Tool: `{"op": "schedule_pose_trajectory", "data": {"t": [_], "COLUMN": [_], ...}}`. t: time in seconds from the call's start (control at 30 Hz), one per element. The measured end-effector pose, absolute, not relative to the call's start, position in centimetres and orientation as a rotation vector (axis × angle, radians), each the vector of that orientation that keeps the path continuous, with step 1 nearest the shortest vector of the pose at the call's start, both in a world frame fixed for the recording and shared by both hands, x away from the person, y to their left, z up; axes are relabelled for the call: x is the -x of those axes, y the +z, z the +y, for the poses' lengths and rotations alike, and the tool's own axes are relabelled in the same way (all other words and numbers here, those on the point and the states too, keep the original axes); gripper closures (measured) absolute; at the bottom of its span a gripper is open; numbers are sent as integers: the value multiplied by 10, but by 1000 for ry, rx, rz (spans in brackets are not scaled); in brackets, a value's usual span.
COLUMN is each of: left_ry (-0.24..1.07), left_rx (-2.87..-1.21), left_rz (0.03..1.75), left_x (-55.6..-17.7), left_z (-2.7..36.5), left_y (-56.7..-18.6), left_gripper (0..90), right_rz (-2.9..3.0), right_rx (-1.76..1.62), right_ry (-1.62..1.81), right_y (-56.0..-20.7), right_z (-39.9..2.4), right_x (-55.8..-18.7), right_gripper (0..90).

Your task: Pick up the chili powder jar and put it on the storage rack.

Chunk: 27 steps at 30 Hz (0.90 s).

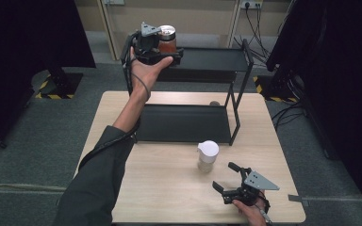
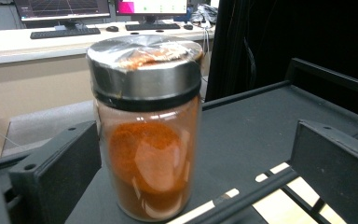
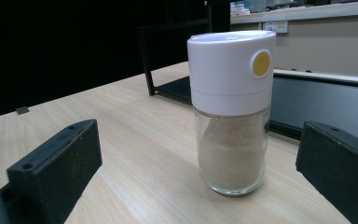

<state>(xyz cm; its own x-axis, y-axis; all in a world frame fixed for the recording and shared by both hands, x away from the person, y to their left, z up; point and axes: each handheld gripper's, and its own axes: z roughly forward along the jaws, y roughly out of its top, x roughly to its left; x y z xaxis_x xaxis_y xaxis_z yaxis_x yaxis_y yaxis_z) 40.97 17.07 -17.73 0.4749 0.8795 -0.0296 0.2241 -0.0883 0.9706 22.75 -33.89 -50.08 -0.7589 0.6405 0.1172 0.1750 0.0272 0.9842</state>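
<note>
A glass jar of red spice (image 1: 167, 41) with a steel lid stands upright at the left end of a black rack's top shelf (image 1: 212, 59). My left gripper (image 1: 169, 47) is raised to that shelf and open. In the left gripper view the red spice jar (image 2: 149, 140) sits between the wide jaws of the left gripper (image 2: 196, 154), close to the left one. A white-capped jar of pale powder (image 1: 208, 155) stands on the wooden table (image 1: 169, 188). My right gripper (image 1: 225, 176) rests open just in front of it. In the right gripper view the pale jar (image 3: 230, 116) stands ahead of the right gripper (image 3: 200, 154), untouched.
The rack's lower shelf (image 1: 184, 123) lies on the table's far half, with thin black posts (image 1: 238, 108) at its right. Black stands and cables (image 1: 273, 70) flank the table on the floor. A desk with monitors (image 2: 65, 18) lies beyond the rack.
</note>
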Motion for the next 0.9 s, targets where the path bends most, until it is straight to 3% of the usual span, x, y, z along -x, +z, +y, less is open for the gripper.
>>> {"op": "schedule_pose_trajectory", "data": {"t": [0.47,0.5,0.53,0.63,0.67,0.7,0.9], "left_ry": [710,813,813,764,770,690,667], "left_rx": [-1608,-1987,-1987,-1817,-1887,-1598,-1579], "left_rz": [873,740,740,768,726,823,789], "left_x": [-383,-386,-386,-376,-376,-370,-358], "left_z": [177,194,194,194,199,185,194], "left_y": [-192,-150,-150,-176,-169,-203,-215], "left_gripper": [18,18,18,18,18,18,19], "right_rz": [1959,1960,1960,1961,1961,1960,1961], "right_rx": [-825,-825,-825,-829,-829,-828,-833], "right_ry": [1779,1779,1779,1778,1778,1778,1781], "right_y": [-501,-501,-501,-501,-502,-502,-502], "right_z": [-338,-338,-338,-337,-337,-337,-337], "right_x": [-228,-228,-228,-228,-229,-229,-229], "right_gripper": [4,4,4,4,4,4,4]}}
